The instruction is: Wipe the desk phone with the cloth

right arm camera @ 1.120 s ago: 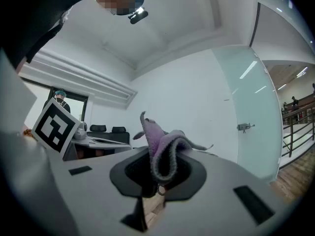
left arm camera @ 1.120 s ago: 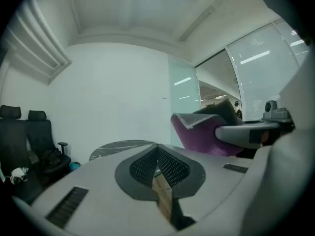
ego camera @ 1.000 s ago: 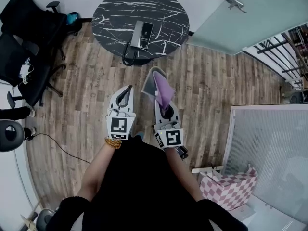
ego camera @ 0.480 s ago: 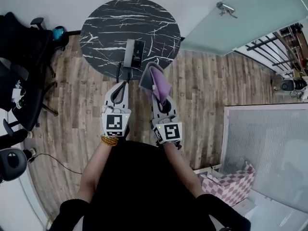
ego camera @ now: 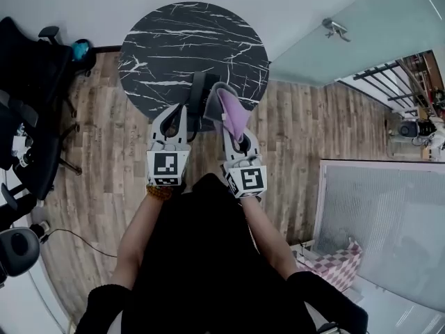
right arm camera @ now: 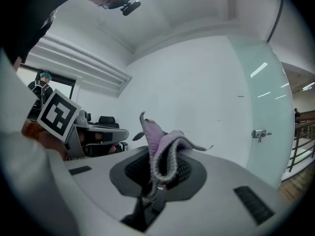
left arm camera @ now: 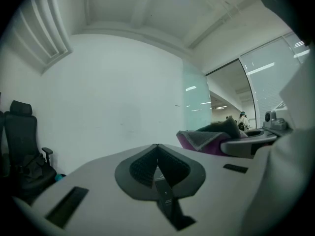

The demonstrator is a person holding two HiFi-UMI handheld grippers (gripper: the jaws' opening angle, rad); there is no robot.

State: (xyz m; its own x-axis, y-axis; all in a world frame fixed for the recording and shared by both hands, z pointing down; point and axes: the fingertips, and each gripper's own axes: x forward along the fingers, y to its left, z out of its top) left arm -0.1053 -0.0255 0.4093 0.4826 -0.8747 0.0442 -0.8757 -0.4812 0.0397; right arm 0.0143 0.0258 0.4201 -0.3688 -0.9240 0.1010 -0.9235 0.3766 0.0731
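The dark desk phone (ego camera: 198,83) lies near the front edge of the round black marble table (ego camera: 167,40), partly hidden behind the cloth. My right gripper (ego camera: 231,135) (right arm camera: 156,178) is shut on the purple-and-grey cloth (ego camera: 227,110) (right arm camera: 160,145), which stands up from the jaws just right of the phone. My left gripper (ego camera: 179,111) (left arm camera: 157,149) is shut with nothing in it; its tip reaches over the table's near edge just left of the phone. The cloth (left arm camera: 205,138) also shows in the left gripper view.
Black office chairs (ego camera: 28,82) stand to the left of the table. A glass door with a handle (ego camera: 335,28) is at the right. A frosted panel (ego camera: 389,221) and a pink checkered box (ego camera: 341,264) are at the lower right. The floor is wood planks (ego camera: 299,131).
The person has walked up to the table. Both grippers have moved forward and now reach the table's near edge beside the phone, with the cloth still held in the right one.
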